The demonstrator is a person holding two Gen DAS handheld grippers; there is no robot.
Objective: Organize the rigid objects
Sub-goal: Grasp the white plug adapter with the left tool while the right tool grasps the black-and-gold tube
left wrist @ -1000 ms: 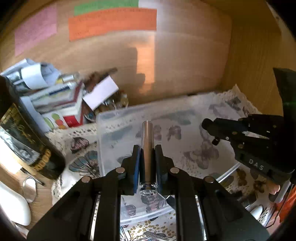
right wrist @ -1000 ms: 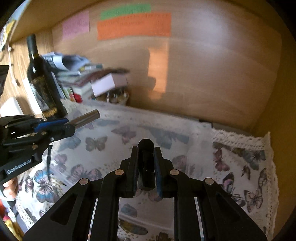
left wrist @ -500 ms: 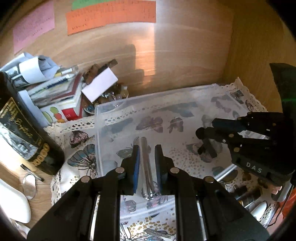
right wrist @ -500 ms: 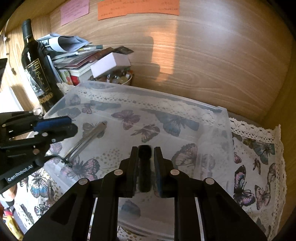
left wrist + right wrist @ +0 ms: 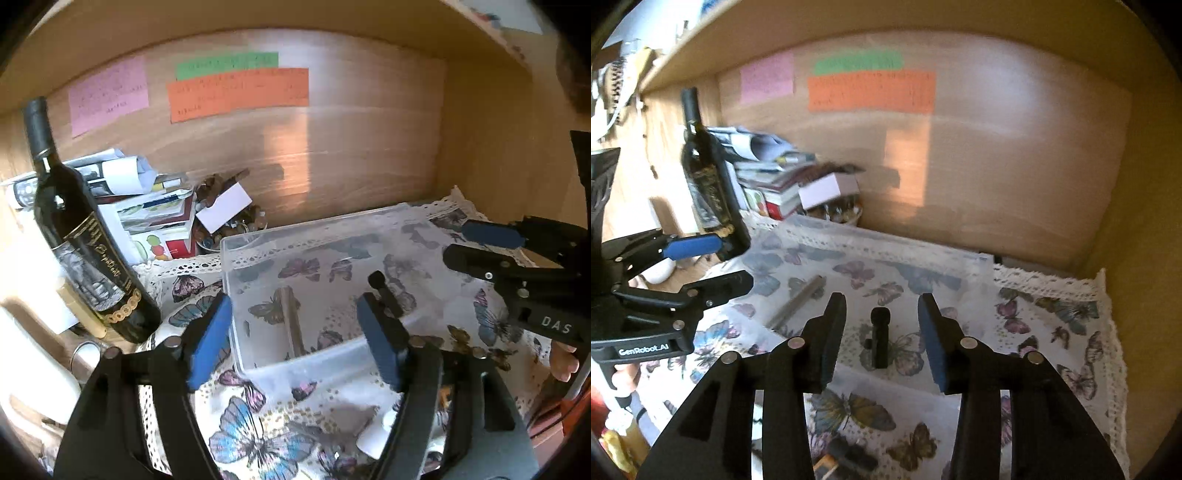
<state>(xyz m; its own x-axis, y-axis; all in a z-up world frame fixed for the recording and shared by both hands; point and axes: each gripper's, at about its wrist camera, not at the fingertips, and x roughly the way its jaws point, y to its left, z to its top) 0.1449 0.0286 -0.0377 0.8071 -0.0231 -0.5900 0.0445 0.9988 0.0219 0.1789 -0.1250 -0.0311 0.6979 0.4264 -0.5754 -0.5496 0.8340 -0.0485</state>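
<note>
While both tools hang above the clear plastic box [image 5: 369, 236], each one has its jaws spread wide and carries nothing. Seen from the left wrist, the left tool [image 5: 295, 332] stands over the near wall of the box, and the silver metal tube [image 5: 291, 321] lies flat on the box floor between its two blue pads. Seen from the right wrist, the right tool [image 5: 882, 339] stands over the short black cylinder [image 5: 880, 341], which also lies on the box floor, a little apart from the tube and not touching it. The box sits on a butterfly cloth [image 5: 1052, 325] inside a wooden shelf, with a wine bottle [image 5: 85, 251] and a pile of papers [image 5: 147, 210] to the left.

I judge both objects to be stiff and light. The tube looks smooth, so it may be slippery and may roll on the plastic floor; the safest hold is across its middle, with the pads square to its length. The black cylinder has a small side knob, so a grip on its plain body seems better. More small things lie on the cloth below the box, too dark to name.
</note>
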